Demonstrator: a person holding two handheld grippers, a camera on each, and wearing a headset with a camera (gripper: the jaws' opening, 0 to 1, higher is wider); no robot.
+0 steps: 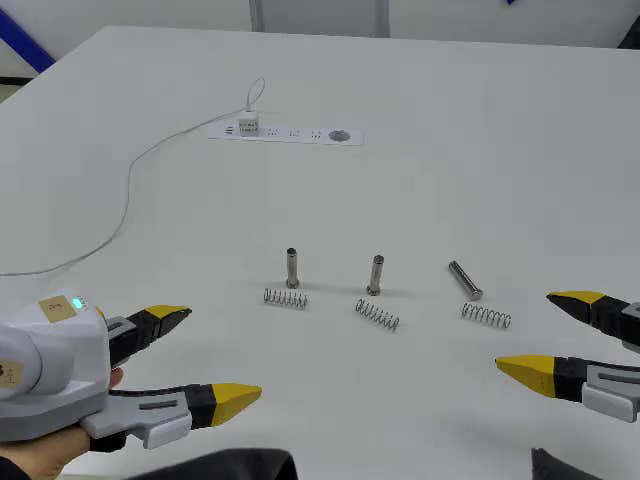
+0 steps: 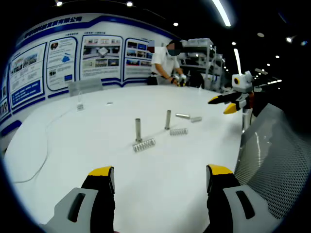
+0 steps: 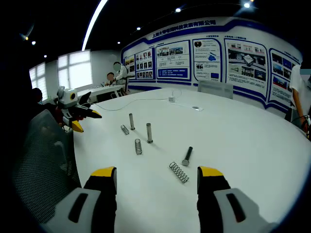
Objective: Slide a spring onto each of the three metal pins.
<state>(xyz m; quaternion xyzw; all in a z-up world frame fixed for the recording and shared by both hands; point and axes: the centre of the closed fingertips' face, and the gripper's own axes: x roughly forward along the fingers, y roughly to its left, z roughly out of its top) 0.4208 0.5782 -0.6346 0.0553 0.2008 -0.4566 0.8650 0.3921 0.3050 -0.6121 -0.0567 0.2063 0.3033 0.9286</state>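
Left claw point(image 1: 220, 352) & right claw point(image 1: 525, 331) both spread, empty, over near bench point(image 1: 450, 150) edge; 3 springs point(image 1: 377, 314) lie loose beside 3 pins point(image 1: 376, 274), 2 upright, 1 tipped, so nothing done, all 3 left.

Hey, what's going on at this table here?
A person holds the left hand-held gripper and right hand-held gripper, both open and empty, over a white table. The left pin and middle pin stand upright; the right pin lies on its side. The left spring, middle spring and right spring lie loose in front of them, none on a pin yet.
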